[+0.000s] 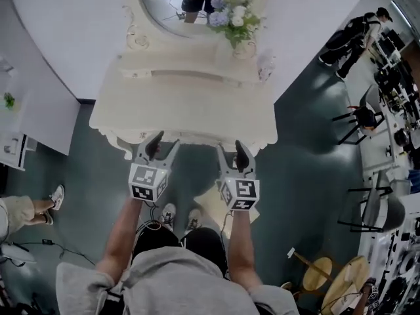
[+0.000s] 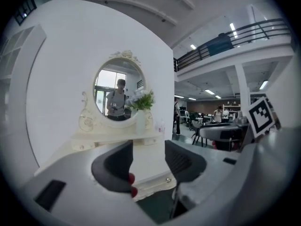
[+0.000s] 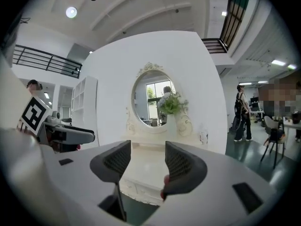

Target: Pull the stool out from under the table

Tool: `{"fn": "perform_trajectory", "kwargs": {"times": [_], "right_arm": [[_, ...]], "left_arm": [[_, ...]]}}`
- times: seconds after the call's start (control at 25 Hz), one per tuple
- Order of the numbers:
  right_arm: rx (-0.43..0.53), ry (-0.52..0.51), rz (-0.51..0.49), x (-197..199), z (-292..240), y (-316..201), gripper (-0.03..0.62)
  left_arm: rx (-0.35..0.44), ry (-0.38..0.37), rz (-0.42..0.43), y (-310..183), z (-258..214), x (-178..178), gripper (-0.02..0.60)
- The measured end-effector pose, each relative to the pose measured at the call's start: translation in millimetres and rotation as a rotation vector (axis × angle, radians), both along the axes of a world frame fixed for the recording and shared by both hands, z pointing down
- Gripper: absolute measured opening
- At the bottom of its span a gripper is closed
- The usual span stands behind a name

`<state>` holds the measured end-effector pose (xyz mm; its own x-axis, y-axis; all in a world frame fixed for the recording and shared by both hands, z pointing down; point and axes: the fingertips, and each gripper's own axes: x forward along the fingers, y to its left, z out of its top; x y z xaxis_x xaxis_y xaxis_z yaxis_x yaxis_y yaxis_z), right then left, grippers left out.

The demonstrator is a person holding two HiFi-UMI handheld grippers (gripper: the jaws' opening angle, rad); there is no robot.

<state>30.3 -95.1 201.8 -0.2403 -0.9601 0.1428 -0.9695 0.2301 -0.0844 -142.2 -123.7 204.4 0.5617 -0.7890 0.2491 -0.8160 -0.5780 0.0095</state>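
Nearest, the stool (image 1: 211,205): a cream seat on the floor just beside the person's shoes (image 1: 168,214), in front of the table's front edge and partly covered by the right gripper (image 1: 231,148). The left gripper (image 1: 165,142) and the right gripper are held side by side, jaws apart and empty. Beyond them stands the cream table (image 1: 184,104), with an oval mirror (image 1: 164,5) and a vase of flowers (image 1: 235,20).

Oval mirror (image 1: 167,5) behind a vase of flowers (image 1: 235,17), black chairs (image 1: 359,118) off right
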Motion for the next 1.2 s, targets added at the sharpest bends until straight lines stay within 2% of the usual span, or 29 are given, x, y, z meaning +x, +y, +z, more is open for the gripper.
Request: {"fn": "perform_trajectory", "kwargs": {"times": [0.32, 0.4, 0.48, 0.68, 1.2], "right_arm": [[0.027, 0.044, -0.043, -64.3, -40.9, 1.3, 0.122], [0.032, 0.04, -0.041, -71.1, -45.5, 0.3, 0.101], [0.032, 0.039, -0.037, -76.0, -48.0, -2.6, 0.082], [0.038, 0.062, -0.02, -78.6, -52.3, -11.3, 0.022], [0.044, 0.071, -0.028, -90.3, -53.2, -16.8, 0.014]], "left_arm": [[0.045, 0.008, -0.079, 8.2, -39.4, -58.5, 0.159], [0.058, 0.009, -0.1, 5.1, -46.3, -67.8, 0.131], [0.065, 0.007, -0.126, 1.1, -49.8, -77.5, 0.069], [0.068, 0.01, -0.161, -7.5, -52.0, -90.7, 0.021], [0.074, 0.012, -0.15, -16.6, -52.4, -91.6, 0.003]]}}
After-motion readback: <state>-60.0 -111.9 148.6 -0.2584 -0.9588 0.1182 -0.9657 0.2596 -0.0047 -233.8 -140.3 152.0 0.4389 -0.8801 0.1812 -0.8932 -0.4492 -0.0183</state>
